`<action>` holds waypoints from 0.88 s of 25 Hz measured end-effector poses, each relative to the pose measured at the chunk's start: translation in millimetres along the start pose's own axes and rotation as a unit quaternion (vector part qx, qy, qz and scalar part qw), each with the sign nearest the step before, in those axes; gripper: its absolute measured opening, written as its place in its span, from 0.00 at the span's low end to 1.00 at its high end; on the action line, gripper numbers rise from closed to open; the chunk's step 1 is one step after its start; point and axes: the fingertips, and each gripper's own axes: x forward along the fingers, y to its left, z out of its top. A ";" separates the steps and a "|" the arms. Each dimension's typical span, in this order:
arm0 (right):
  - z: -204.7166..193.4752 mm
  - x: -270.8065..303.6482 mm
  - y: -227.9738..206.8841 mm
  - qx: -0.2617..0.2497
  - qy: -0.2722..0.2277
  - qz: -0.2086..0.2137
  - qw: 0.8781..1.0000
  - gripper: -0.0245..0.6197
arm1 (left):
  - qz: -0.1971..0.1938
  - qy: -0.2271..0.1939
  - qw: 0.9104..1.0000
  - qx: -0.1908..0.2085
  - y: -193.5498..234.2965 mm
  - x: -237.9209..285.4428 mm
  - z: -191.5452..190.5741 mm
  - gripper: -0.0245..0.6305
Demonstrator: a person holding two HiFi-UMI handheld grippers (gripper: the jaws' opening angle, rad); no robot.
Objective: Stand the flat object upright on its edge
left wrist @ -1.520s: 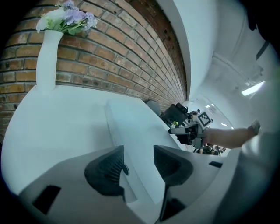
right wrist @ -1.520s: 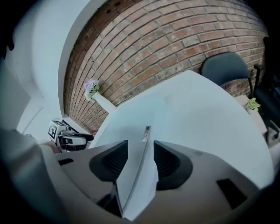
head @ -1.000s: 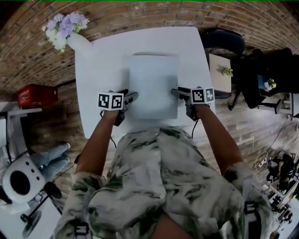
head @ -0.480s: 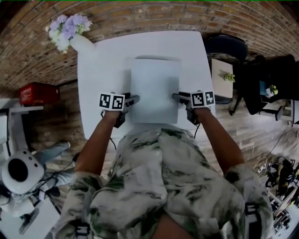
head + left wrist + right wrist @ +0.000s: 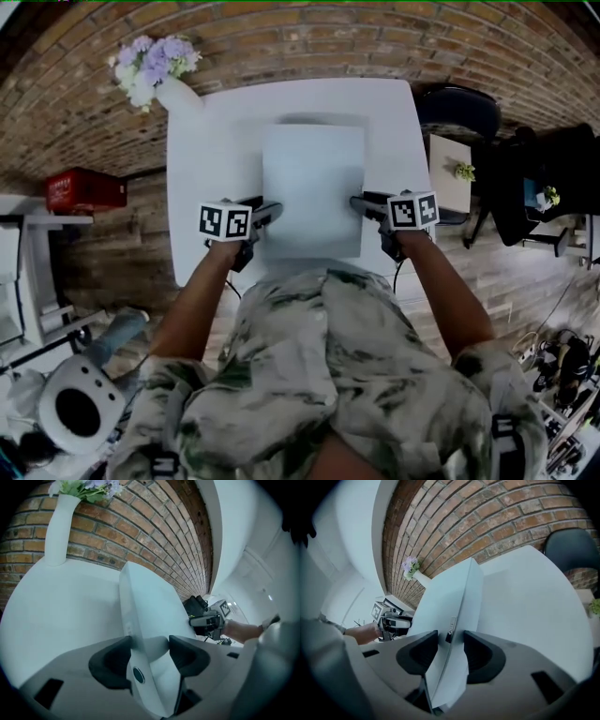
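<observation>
Setting: brick wall and plank floor around a white table, seen from above the person working at it.

Item 1, flat object: pale slab with rounded corners, near the middle of the table, long side running from 6 to 12 o'clock. Both gripper views show it tilted off the tabletop, its near end raised. Whether its far edge at 12 o'clock rests on the table cannot be told.

Item 2, left gripper: at 9 o'clock of the slab, near its lower corner. Jaws clamped across the slab's left edge, which runs between the dark pads.

Item 3, right gripper: at 3 o'clock of the slab, opposite the left one. Its jaws have just been closing, and the slab's right edge stands between them, gripped by both pads.

Item 4, vase of flowers: upright at the table's 11 o'clock corner, well apart from the slab.

Item 5, dark chair: off the table at 2 o'clock.

Item 6, red box: on the floor at 9 o'clock.

Progress, as judged: both side grips are made and the lift is begun. Left to do: swing the slab fully upright, settle one edge on the table, check balance, then release.
</observation>
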 end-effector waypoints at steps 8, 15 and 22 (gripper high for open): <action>45.2 0.9 33.4 -0.094 -0.026 0.003 0.995 0.33 | 0.021 -0.040 0.998 0.037 2.6 -35.1 29.4 0.45; 91.7 6.4 56.5 -0.163 -0.057 0.010 0.985 0.33 | 0.050 -0.080 0.993 0.075 9.6 -60.2 71.3 0.45; 139.2 13.5 65.4 -0.236 -0.074 -0.005 0.969 0.32 | 0.076 -0.096 0.987 0.108 20.7 -68.1 111.3 0.45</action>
